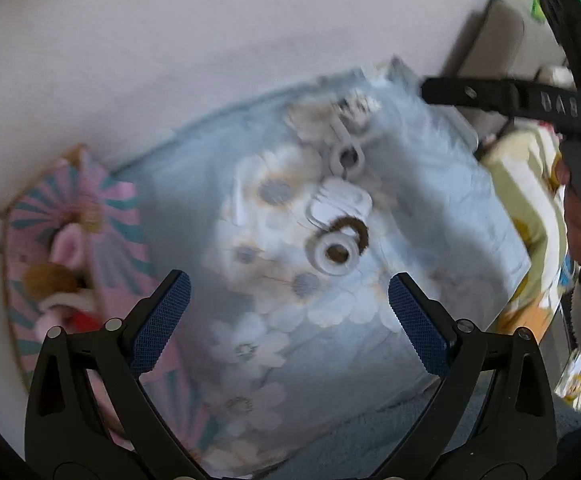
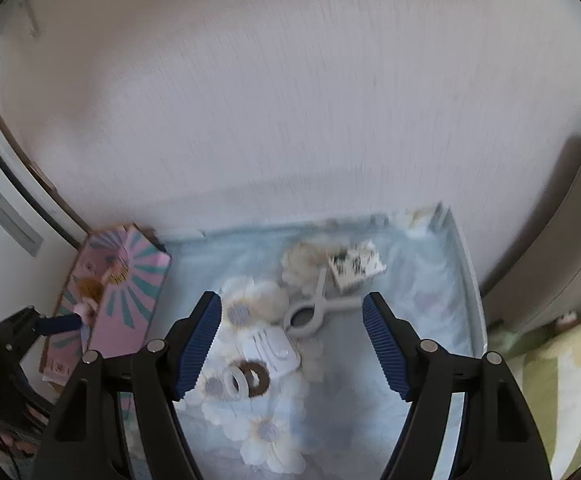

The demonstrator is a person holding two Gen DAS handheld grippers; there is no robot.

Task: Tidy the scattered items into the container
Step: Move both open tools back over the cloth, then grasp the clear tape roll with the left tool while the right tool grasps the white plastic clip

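Both tools gape empty — left tool [image 1: 288,312], right tool [image 2: 292,344]. The brown hair tie [image 2: 257,378] lies just ahead between the right tool's fingers; best descend squarely, pinching the loop — not the floral cloth [image 2: 422,360].

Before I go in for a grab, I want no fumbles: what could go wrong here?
The white ring touches the brown hair tie, so closing on one may drag both. The items lie on soft floral cloth, which the pads could pinch. Both claws, left and right, are open over the same pile and could collide.
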